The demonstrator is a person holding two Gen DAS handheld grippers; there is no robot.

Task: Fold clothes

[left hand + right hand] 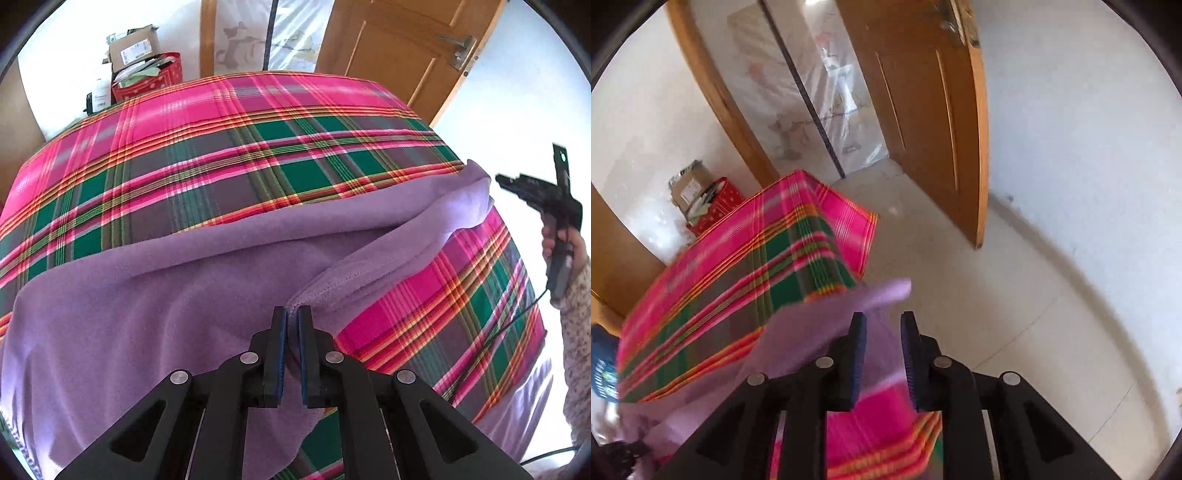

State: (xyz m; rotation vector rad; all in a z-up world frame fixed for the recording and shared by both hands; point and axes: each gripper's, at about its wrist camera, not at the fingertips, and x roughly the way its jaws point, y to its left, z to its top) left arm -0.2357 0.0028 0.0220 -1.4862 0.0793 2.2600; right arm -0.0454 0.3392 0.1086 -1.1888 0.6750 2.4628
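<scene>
Purple fleece garment (pixel 155 302) lies spread over the near half of a table draped in a pink-and-green plaid cloth (pixel 236 147), its lower edge running out of the left wrist view. What kind of garment it is cannot be made out. The left hand-held gripper (pixel 291 317) is clamped on a stitched hem of the fleece, its two blue-padded fingers nearly together with the fabric pinched between them. A fold of the same fleece stretches away to the right, toward the table's edge.

The right hand-held gripper (pixel 883 325) stands with its fingers apart and nothing between them, above the fleece where it spills over the table's corner; that view is blurred. From the left wrist view, the right hand (pixel 561 243) grips the tool's handle off the table's right side, partly cut off by the frame, with a patterned sleeve visible.

Behind the table stand a red bag (pixel 147 79) stuffed with papers, a cardboard box (pixel 135 48) and an open wooden door (pixel 402 48).
</scene>
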